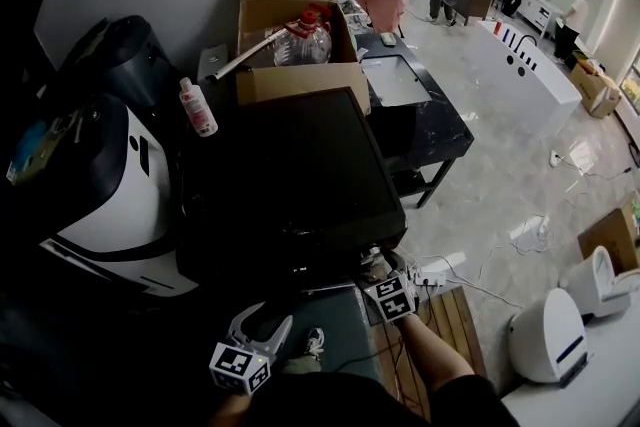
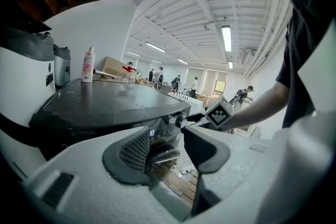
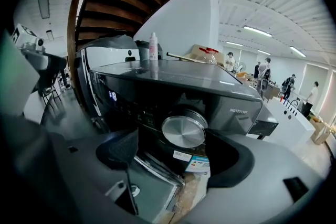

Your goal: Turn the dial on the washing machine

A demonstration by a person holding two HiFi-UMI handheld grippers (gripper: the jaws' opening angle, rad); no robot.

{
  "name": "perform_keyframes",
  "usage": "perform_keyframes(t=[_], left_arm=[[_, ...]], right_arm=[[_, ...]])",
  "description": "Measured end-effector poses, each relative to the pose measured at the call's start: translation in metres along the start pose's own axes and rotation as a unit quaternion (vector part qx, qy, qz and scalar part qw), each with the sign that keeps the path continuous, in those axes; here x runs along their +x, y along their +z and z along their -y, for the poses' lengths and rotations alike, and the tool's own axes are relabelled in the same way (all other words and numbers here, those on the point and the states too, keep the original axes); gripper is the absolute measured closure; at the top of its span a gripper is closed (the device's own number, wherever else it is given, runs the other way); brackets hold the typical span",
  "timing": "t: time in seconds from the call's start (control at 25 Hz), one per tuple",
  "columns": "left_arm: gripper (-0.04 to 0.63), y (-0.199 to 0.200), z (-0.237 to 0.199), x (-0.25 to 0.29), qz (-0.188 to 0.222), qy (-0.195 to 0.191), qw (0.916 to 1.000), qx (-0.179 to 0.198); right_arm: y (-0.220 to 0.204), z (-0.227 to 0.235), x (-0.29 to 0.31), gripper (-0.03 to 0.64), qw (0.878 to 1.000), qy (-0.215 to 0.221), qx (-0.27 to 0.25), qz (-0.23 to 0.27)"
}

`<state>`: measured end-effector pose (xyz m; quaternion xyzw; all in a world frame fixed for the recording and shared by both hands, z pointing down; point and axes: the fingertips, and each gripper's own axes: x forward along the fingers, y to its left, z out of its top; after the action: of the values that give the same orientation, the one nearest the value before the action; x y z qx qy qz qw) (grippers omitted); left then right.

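Note:
The dark grey washing machine point(image 1: 290, 165) stands in front of me, its lid shut. Its round silver dial point(image 3: 184, 130) sits at the right end of the front panel, and shows small in the left gripper view point(image 2: 180, 120). My right gripper point(image 3: 176, 152) is open right in front of the dial, one pad on each side and slightly short of it, neither touching. From above, that gripper point(image 1: 378, 267) points at the machine's front right corner. My left gripper point(image 2: 168, 149) is open and empty, held lower and to the left point(image 1: 265, 323), facing the machine's front.
A white bottle point(image 1: 198, 107) stands on the machine's back left corner. Behind are an open cardboard box point(image 1: 300, 45) and a dark table point(image 1: 410, 115). A white appliance point(image 1: 100, 205) flanks the left. A power strip point(image 1: 430, 275) and wooden pallet point(image 1: 445, 325) lie on the floor.

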<state>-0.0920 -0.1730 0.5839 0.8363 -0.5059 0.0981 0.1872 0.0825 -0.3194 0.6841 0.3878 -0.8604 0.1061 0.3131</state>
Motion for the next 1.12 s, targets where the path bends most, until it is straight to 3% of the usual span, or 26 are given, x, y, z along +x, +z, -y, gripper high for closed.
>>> perform_keyframes(t=[0.68,1.12], left_arm=[[0.399,-0.001,0.000,0.002,-0.004,-0.003,1.0000,0.001],[0.399,-0.004,-0.002,-0.001,-0.007,0.002,1.0000,0.001]], right_arm=[[-0.011,0.001,0.011,0.227,0.998,0.011,0.065,-0.006],[-0.014,0.001,0.013,0.227,0.997,0.014,0.074,-0.007]])
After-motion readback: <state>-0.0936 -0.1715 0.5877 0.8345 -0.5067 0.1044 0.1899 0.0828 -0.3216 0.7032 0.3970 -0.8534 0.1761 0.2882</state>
